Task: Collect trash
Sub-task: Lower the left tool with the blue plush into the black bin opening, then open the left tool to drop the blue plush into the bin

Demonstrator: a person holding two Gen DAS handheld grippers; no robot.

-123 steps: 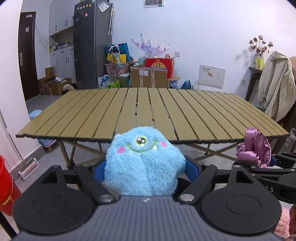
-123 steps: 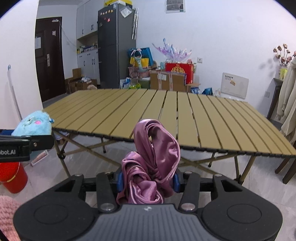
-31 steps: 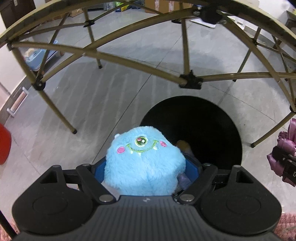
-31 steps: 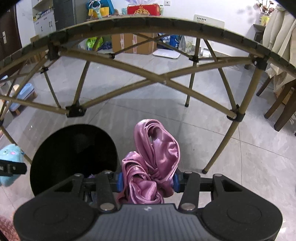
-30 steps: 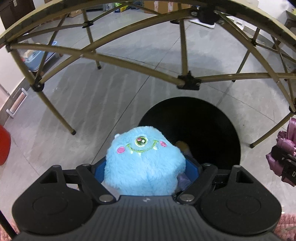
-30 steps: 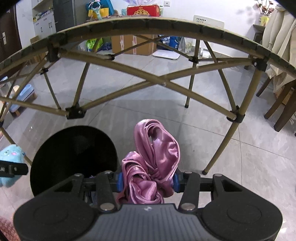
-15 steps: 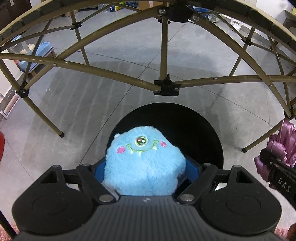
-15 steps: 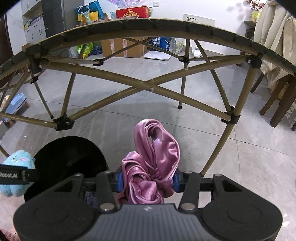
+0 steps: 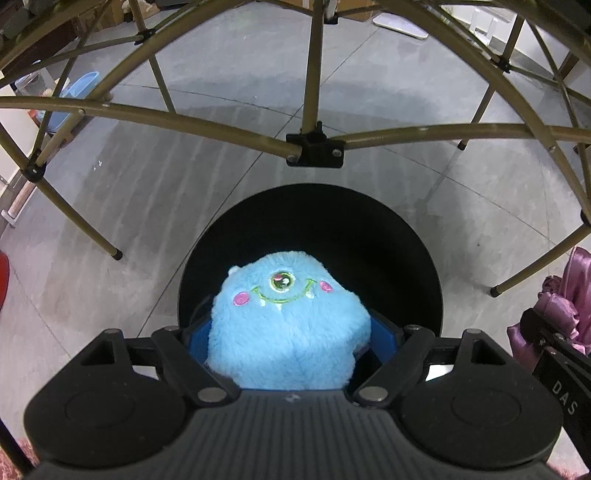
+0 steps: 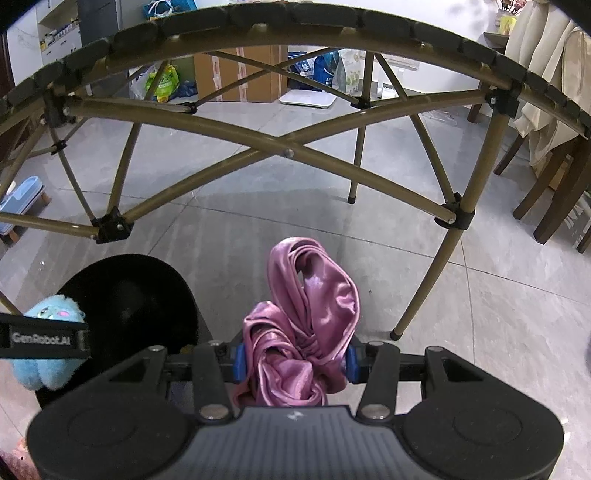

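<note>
Your left gripper [image 9: 291, 332] has its jaws spread wide but clamped on the blue plush monster [image 9: 288, 321], the one-eyed fuzzy thing with the green grin and pink cheeks. You're holding it pointed steeply down, right over the open mouth of the black bin [image 9: 369, 236] on the grey tiled floor [image 9: 147, 206]. From the left wrist view the plush sits over the near half of the bin opening, and the inside is too dark to make anything out

Your right gripper [image 10: 293, 362] has its jaws set narrower, pinched on the bunched-up pink satin cloth [image 10: 306, 317], which loops up above the blue pads. That one hangs over bare floor just to the right of the bin, not over the opening

You're working at the near edge of the folding table [image 10: 295, 26], so both views look under it through its crossed olive metal legs [image 10: 288, 151], with the bin standing by that edge. Cardboard boxes [image 10: 240, 74] and bags are stacked at the far wall, and a wooden chair with a cream coat [image 10: 546, 85] draped over it sits off to the right
</note>
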